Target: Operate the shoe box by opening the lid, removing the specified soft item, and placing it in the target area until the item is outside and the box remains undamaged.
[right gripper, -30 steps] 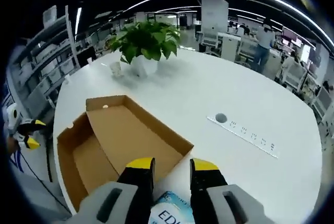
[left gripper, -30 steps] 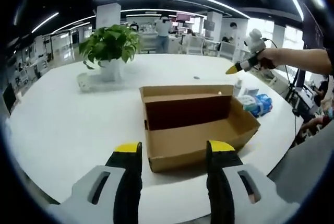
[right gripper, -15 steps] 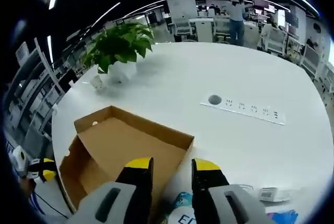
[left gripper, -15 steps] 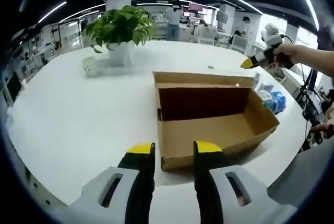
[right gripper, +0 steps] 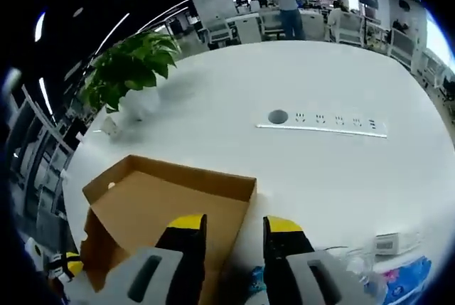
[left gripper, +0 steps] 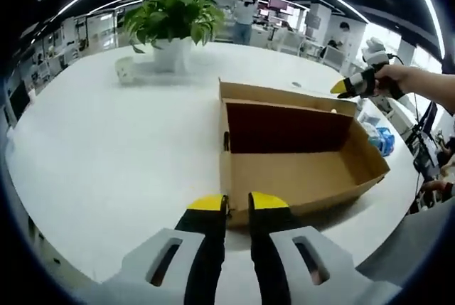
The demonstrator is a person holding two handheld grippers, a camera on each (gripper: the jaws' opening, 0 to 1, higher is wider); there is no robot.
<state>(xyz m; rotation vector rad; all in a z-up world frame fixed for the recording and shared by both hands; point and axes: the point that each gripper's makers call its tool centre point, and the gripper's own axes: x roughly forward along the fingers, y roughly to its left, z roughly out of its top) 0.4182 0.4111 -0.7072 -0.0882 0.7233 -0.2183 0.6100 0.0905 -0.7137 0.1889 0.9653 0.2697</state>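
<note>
Table (left gripper: 106, 148): white, round, bearing everything.
Shoe box (left gripper: 302, 159): open and empty cardboard, lid flap standing up at its far side, mid-table.
Plant (left gripper: 173, 17): potted, well behind the box.
Left gripper (left gripper: 235, 204): jaws nearly closed, holding nothing, near the box's front corner.
Right gripper (right gripper: 232, 225): jaws narrowly apart, empty, above the box's edge.
Soft item (left gripper: 384, 138): blue packet on the table, beside the box.

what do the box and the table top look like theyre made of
The box looks like plain brown cardboard: matte, with thin folded walls and raw edges; its inner back panel is dark red. The table top looks like a smooth white laminate or a painted surface with a slight sheen; which one can't be told.
</note>
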